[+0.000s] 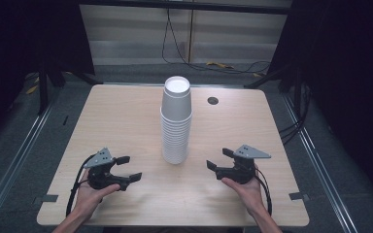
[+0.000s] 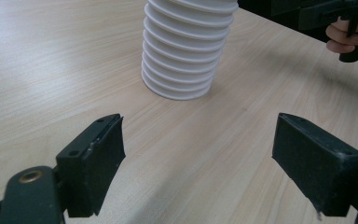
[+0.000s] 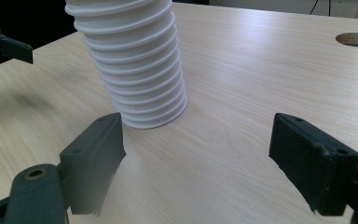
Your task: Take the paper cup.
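High view: stack of white paper cups (image 1: 177, 121), inverted with bases uppermost, upright near the centre of the light wooden table (image 1: 126, 121); lowest rim flat on the tabletop, flat base of the topmost cup facing up. Round cable hole (image 1: 212, 100) at about 2 o'clock from the stack, near the far edge. Left gripper (image 1: 129, 169) at about 8 o'clock from the stack, held in the left hand (image 1: 91, 194), jaws wide apart, nothing between them, tips directed toward the stack. Right gripper (image 1: 219, 159) at about 4 o'clock, held in the right hand (image 1: 243, 190), jaws likewise wide apart and empty, tips directed toward the stack. Grey three-cornered plate atop each gripper; dark cable trailing back along each forearm. Both grippers near the stack, neither touching it.

Left gripper view: two black jaws at the lower corners, spread wide, bare tabletop between them. Lower part of the cup stack at 12 o'clock beyond the jaw tips, ribbed by the nested rims, clear of both jaws. Right hand at 2 o'clock, fingers wrapped on a black grip.

Right gripper view: black jaws again spread wide over bare wood. Cup stack at about 11 o'clock, just beyond the near-side jaw tip, apart from it. Cable hole at 2 o'clock near the table's far edge. Part of the left gripper at 10 o'clock, at the frame edge.
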`<control>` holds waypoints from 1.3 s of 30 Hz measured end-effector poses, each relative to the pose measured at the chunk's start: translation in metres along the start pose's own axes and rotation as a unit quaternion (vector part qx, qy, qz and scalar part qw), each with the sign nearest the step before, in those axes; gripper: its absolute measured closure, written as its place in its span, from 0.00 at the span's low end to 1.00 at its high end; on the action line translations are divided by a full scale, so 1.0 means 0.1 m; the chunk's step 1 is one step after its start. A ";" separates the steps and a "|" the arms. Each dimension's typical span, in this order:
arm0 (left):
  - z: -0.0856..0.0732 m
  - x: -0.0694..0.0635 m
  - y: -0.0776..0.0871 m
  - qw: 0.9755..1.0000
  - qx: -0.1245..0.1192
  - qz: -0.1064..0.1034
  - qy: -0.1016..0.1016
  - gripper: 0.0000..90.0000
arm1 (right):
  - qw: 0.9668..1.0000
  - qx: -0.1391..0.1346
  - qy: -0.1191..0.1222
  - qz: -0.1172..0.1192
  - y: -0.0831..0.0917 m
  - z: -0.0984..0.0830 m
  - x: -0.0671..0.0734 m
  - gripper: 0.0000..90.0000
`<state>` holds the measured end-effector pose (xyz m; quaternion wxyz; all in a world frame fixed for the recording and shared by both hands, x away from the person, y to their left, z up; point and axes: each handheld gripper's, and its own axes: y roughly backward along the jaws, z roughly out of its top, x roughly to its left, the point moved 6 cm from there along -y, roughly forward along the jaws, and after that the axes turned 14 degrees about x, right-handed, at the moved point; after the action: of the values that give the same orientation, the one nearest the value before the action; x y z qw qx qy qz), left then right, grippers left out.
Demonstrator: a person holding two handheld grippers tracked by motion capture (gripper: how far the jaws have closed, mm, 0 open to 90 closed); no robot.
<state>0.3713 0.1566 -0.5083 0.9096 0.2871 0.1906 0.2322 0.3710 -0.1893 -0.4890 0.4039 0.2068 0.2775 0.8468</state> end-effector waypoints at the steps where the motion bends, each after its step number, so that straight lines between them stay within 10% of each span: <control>1: 0.00 0.00 0.00 1.000 0.000 0.000 0.000 0.18 | 1.000 0.000 -0.002 0.001 0.00 0.00 0.00 0.20; 21: 0.01 -0.02 -0.07 1.000 0.010 0.000 -0.002 0.18 | 0.999 -0.022 0.013 0.022 0.05 0.13 0.07 0.21; 39: -0.02 -0.06 -0.02 1.000 0.007 -0.004 -0.011 0.19 | 0.998 -0.041 0.045 0.035 0.18 0.69 0.28 0.19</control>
<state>0.3658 0.1526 -0.5091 0.9104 0.2955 0.1832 0.2242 0.3836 -0.1554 -0.4218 0.3689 0.1612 0.2533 0.8796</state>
